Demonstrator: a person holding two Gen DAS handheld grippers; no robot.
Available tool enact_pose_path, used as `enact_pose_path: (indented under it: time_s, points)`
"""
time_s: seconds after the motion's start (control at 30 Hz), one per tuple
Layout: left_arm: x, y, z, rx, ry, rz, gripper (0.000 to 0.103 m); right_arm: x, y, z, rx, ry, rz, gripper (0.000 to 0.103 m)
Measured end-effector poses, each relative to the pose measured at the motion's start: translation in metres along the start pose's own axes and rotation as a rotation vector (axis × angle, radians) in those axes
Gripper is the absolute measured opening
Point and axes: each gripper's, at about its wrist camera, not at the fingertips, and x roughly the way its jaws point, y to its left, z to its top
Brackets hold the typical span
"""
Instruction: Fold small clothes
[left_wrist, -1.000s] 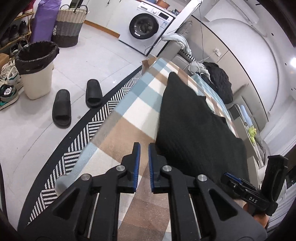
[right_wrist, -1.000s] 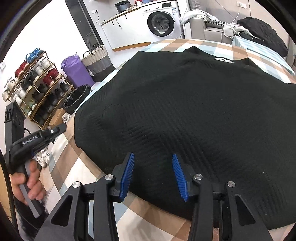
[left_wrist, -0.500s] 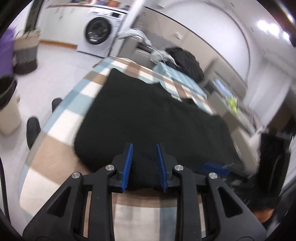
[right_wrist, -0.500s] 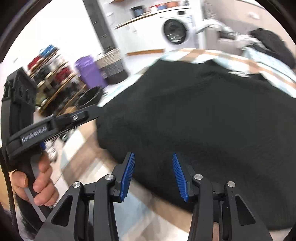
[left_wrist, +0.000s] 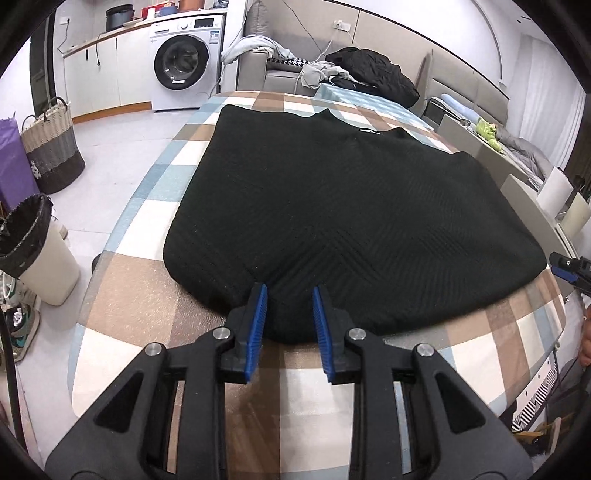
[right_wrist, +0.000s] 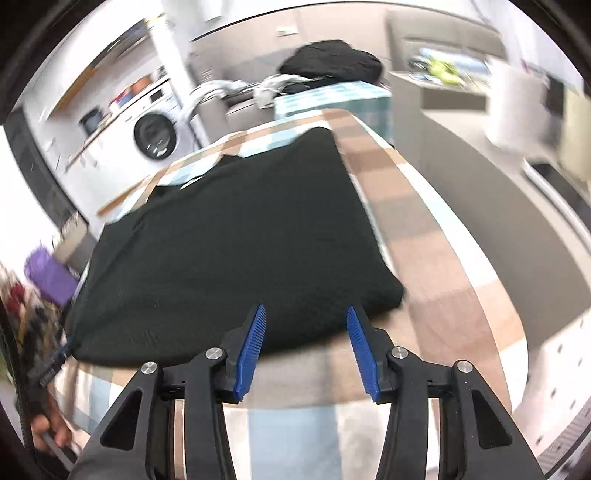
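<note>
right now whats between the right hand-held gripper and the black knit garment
Nothing: only bare checked tablecloth separates the right hand-held gripper from the black knit garment, per the right wrist view.

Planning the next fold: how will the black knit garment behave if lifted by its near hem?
The black knit garment probably drapes floppily: it lies flat, edges softly rounded. Its thick ribbed weave suggests some weight and little slipping on the checked cloth.

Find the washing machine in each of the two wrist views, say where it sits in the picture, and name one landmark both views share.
Left wrist view: the washing machine is at the upper left, beyond the far end of the checked table.
Right wrist view: the washing machine is at the upper left, blurred and tilted.
Shared landmark: the black garment lying flat on the table.
</note>
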Motion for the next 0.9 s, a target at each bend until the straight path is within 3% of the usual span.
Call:
enact_pose_path:
  time_s: [0.1, 0.27, 0.43, 0.5, 0.6, 0.67, 0.77, 0.83, 0.9]
  points:
    - [-0.001, 0.004, 0.001, -0.036, 0.001, -0.011, 0.023, 0.011, -0.012, -0.003, 0.108, 0.032, 0.079, 0.054]
    - [-0.009, 0.021, 0.003, -0.176, -0.007, -0.063, 0.023, 0.021, -0.033, -0.002, 0.23, 0.04, 0.127, 0.054]
    - [-0.008, 0.03, 0.005, -0.254, -0.007, -0.072, 0.024, 0.03, -0.044, 0.007, 0.309, -0.033, 0.094, 0.052]
    - [-0.009, 0.03, 0.004, -0.258, -0.011, -0.067, 0.024, 0.034, -0.046, 0.008, 0.33, -0.042, 0.069, 0.023]
    - [-0.009, 0.03, 0.004, -0.26, -0.012, -0.055, 0.024, 0.027, -0.048, 0.008, 0.338, -0.082, 0.092, 0.012]
    - [-0.011, 0.03, 0.005, -0.261, -0.01, -0.046, 0.024, 0.016, -0.047, 0.003, 0.309, -0.097, 0.076, 0.011]
    - [-0.012, 0.032, 0.005, -0.266, -0.012, -0.039, 0.024, 0.02, -0.044, 0.001, 0.25, -0.041, 0.039, 0.013]
    - [-0.014, 0.035, 0.004, -0.283, -0.011, -0.041, 0.024, 0.017, -0.042, 0.004, 0.226, -0.033, 0.014, 0.018]
    - [-0.015, 0.04, 0.002, -0.318, -0.009, -0.054, 0.024, 0.002, -0.041, 0.005, 0.215, -0.078, 0.0, 0.034]
